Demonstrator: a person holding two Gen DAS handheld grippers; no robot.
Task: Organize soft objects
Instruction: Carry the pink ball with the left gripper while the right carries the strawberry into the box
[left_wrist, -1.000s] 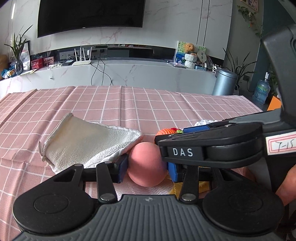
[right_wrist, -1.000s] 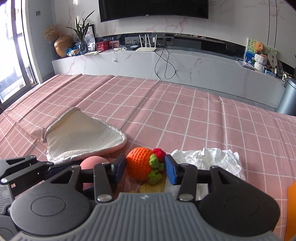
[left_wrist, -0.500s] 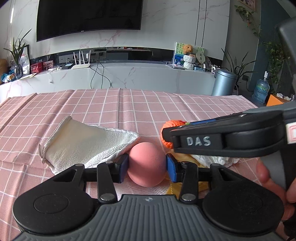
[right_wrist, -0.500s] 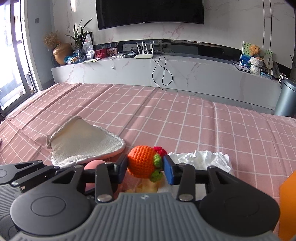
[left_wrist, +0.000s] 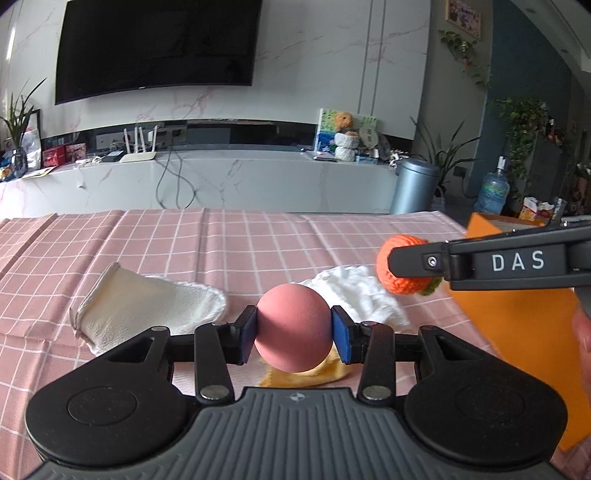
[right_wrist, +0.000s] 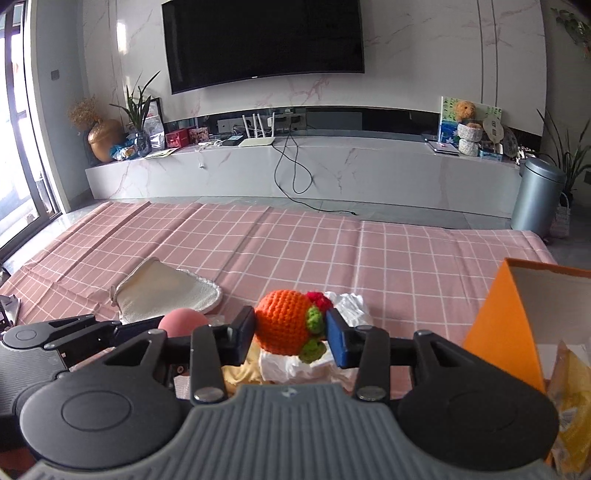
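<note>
Soft daylight from window (right_wrist: 22, 147) at left; sharp focus, faint shadows, strong fisheye bending at edges.

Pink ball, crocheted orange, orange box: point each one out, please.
pink ball (left_wrist: 293, 332), left wrist view, front of the ball between the jaws.
crocheted orange (right_wrist: 282, 321), right wrist view, middle of its orange body.
orange box (right_wrist: 498, 339), right wrist view, its orange side wall.
</note>
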